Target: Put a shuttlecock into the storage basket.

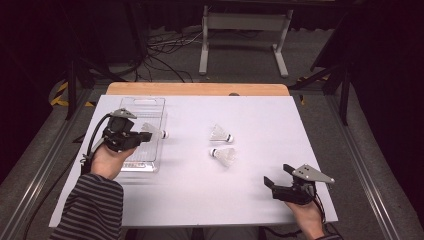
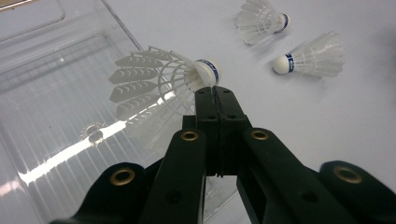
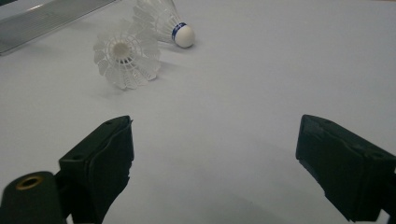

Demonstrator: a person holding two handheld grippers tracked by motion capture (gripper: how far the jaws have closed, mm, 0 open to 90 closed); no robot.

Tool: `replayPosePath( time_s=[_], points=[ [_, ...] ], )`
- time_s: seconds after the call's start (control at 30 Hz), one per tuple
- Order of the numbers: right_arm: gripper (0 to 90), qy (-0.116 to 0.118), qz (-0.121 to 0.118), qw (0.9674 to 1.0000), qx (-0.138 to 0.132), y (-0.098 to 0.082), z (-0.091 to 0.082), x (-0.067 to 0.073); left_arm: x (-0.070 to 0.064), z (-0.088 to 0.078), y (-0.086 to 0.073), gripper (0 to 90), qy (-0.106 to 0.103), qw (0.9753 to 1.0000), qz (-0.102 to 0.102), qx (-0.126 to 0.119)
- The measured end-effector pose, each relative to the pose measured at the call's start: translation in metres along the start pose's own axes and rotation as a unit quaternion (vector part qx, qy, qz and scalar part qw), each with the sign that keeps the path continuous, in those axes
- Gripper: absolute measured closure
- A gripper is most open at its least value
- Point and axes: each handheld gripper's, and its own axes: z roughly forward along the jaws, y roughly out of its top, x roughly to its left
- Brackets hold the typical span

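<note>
White tabletop (image 1: 200, 190), wooden far edge (image 1: 197, 89); grey floor (image 1: 240, 55), cables (image 1: 167, 47).

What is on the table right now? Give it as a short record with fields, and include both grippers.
surface: white table top
container: clear plastic tray, at the left
held shuttlecock: white shuttlecock, skirt over the tray, cork toward the table's middle
left gripper: shut on the held shuttlecock's skirt, next to the cork
loose shuttlecocks: far shuttlecock and near shuttlecock, lying apart at the table's middle, corks pointing opposite ways
right gripper: open, nothing between its jaws, near the table's right front
</note>
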Motion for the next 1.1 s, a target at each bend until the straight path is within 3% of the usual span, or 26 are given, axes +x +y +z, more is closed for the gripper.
replayPosePath(
  time_s=[0.13,0.4,0.9,1.1],
  points=[
    [12.0,0.000,0.000,1.0000,-0.002,0.000,0.000,0.000,0.005,-0.002,-0.001,90.0,0.014,0.9999,0.000,-0.007],
    [12.0,0.001,0.002,1.0000,-0.001,0.000,0.000,0.000,0.016,-0.001,-0.001,90.0,0.028,0.9993,-0.021,-0.011],
    [12.0,0.001,0.003,1.0000,-0.001,0.000,0.000,-0.001,0.037,0.010,0.000,90.0,0.068,0.9971,-0.034,0.006],
    [12.0,0.001,0.003,1.0000,-0.001,0.000,0.000,0.000,0.044,0.017,0.003,90.0,0.073,0.9965,-0.037,0.014]
  ],
)
